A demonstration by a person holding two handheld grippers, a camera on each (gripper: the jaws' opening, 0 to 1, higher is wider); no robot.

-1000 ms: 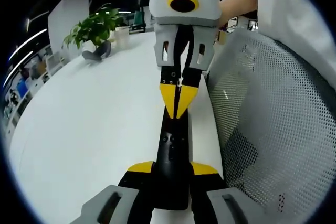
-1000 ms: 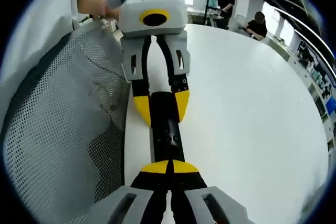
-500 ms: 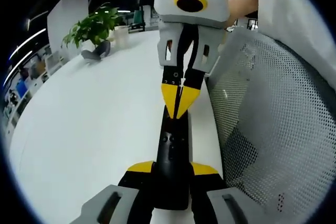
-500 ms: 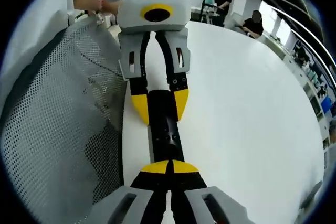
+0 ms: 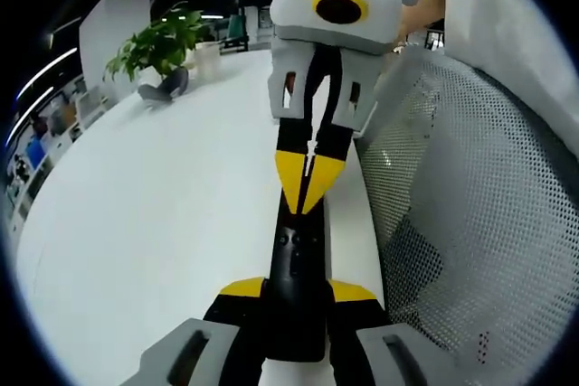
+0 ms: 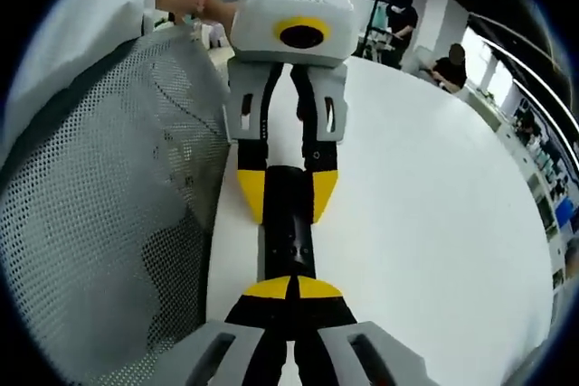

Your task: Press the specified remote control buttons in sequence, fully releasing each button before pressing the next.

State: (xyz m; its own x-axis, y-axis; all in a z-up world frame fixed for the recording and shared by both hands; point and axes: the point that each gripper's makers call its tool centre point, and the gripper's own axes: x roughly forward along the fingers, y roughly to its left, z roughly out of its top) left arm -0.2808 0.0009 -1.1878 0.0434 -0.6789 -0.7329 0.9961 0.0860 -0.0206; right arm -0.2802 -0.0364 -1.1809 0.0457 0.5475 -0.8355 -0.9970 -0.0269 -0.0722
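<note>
Lower centre of the left gripper view: black remote control lying lengthwise near the edge of a white table, clamped across its near end by the left claw.
Above it in the frame: right claw, yellow tips shut together into one point, resting at the remote's far end.
Right gripper view, mirrored: right claw closed, left claw straddling the remote.
Handling note: likely mid-press; keep the hold steady, push straight down with the point on one button, then lift fully clear before the next.
Markings: none legible; button legends too small to read.
Surroundings: mesh chair back, potted plant.
</note>
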